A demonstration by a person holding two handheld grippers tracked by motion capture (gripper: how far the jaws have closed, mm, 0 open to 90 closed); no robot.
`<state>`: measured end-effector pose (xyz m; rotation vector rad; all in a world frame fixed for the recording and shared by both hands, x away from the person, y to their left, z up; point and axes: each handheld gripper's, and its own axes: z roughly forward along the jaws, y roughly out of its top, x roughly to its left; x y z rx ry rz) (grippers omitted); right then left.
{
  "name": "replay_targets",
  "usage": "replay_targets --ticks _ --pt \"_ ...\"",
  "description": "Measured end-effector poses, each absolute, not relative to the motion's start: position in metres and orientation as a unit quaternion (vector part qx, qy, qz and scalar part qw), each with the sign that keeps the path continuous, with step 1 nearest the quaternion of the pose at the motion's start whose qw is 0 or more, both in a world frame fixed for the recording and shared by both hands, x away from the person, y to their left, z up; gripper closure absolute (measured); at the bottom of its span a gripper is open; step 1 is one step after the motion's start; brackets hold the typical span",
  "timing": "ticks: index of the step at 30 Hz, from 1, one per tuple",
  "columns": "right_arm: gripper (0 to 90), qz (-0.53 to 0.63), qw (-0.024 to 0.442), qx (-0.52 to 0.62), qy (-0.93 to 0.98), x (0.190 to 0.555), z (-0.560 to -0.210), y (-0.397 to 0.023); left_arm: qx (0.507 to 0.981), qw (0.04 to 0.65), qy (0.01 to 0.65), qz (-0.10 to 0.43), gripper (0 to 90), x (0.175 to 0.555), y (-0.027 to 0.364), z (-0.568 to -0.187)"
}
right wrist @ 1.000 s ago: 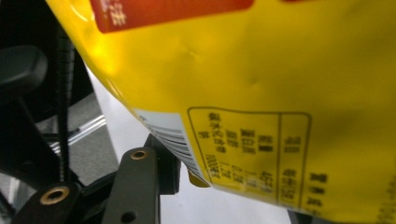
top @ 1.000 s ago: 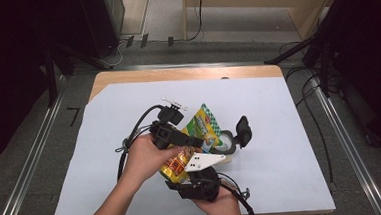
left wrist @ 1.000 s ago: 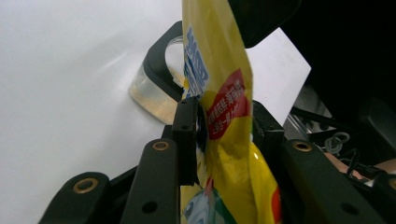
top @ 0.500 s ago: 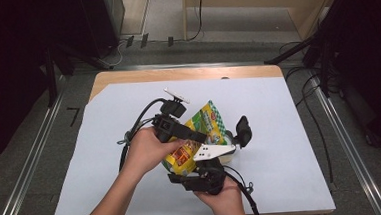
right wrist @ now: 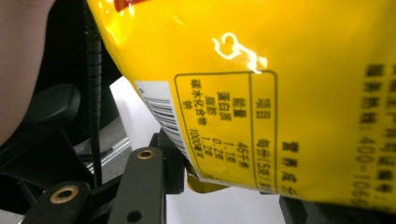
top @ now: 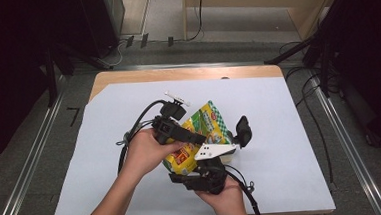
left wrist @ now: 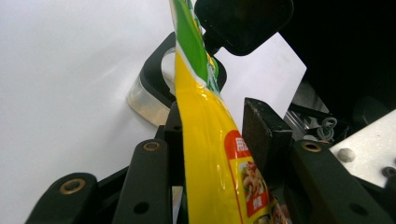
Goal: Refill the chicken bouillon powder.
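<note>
Right hand: comes in at the desk's near edge, wrapped round the right gripper.
Right gripper: aimed away from the person, white plate on top; in its own view one jaw sits against the bag's lower edge, the other is hidden behind the bag, so I cannot tell whether it is clenched.
Bag: yellow and green snack packet, held up off the sheet near the desk's middle, between both grippers; its printed back shows in the right gripper view.
Left hand: holds the left gripper from the left side.
Left gripper: jaws close on either side of the bag, grasping it edge-on.
Cup: clear, black-rimmed, on the white sheet just beyond the bag.
</note>
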<state>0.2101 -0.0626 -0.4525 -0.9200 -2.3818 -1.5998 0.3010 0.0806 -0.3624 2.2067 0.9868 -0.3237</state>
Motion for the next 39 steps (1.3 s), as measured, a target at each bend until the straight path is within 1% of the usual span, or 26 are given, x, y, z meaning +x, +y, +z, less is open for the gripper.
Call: replay_targets --ticks 5,7,8,10,13,17,19,25,28,31,32,36,37,39 --pt "64.2 -0.536 0.075 -0.308 -0.783 0.212 -0.452 -0.064 0.847 0.347 0.38 -0.13 59.5 0.302 0.08 -0.363" --pt "64.1 -0.536 0.079 -0.308 -0.782 0.212 -0.452 -0.064 0.844 0.344 0.388 -0.136 59.9 0.303 0.081 -0.365" --pt "63.7 -0.533 0.078 -0.309 -0.784 0.212 -0.453 -0.063 0.845 0.336 0.394 -0.134 61.8 0.303 0.08 -0.366" --pt "63.0 -0.526 0.066 -0.306 -0.79 0.21 -0.453 -0.061 0.847 0.33 0.397 -0.127 64.1 0.302 0.079 -0.366" --pt "62.2 -0.525 0.063 -0.306 -0.792 0.21 -0.453 -0.06 0.846 0.329 0.403 -0.119 65.5 0.301 0.079 -0.365" --pt "58.1 -0.513 0.046 -0.301 -0.803 0.209 -0.452 -0.056 0.847 0.322 0.409 -0.109 67.0 0.3 0.077 -0.364" --pt "58.0 -0.51 0.041 -0.301 -0.805 0.208 -0.452 -0.054 0.848 0.319 0.409 -0.106 67.8 0.3 0.077 -0.364" --pt "56.3 -0.493 -0.001 -0.306 -0.814 0.203 -0.451 -0.049 0.843 0.314 0.425 -0.101 68.6 0.299 0.075 -0.362" --pt "56.5 -0.49 -0.014 -0.315 -0.813 0.202 -0.451 -0.047 0.84 0.317 0.429 -0.098 68.8 0.298 0.075 -0.362" --pt "57.9 -0.488 -0.014 -0.317 -0.813 0.202 -0.451 -0.047 0.838 0.32 0.431 -0.099 69.0 0.298 0.074 -0.362" --pt "60.4 -0.487 -0.009 -0.317 -0.814 0.203 -0.451 -0.047 0.837 0.321 0.431 -0.101 69.0 0.298 0.074 -0.362" --pt "62.6 -0.492 0.001 -0.314 -0.812 0.204 -0.45 -0.049 0.842 0.321 0.421 -0.103 67.9 0.299 0.074 -0.362" --pt "63.8 -0.505 0.019 -0.312 -0.805 0.204 -0.449 -0.05 0.845 0.325 0.412 -0.105 64.4 0.298 0.073 -0.36" --pt "64.1 -0.509 0.024 -0.311 -0.802 0.205 -0.449 -0.05 0.847 0.324 0.409 -0.106 62.8 0.298 0.073 -0.36"
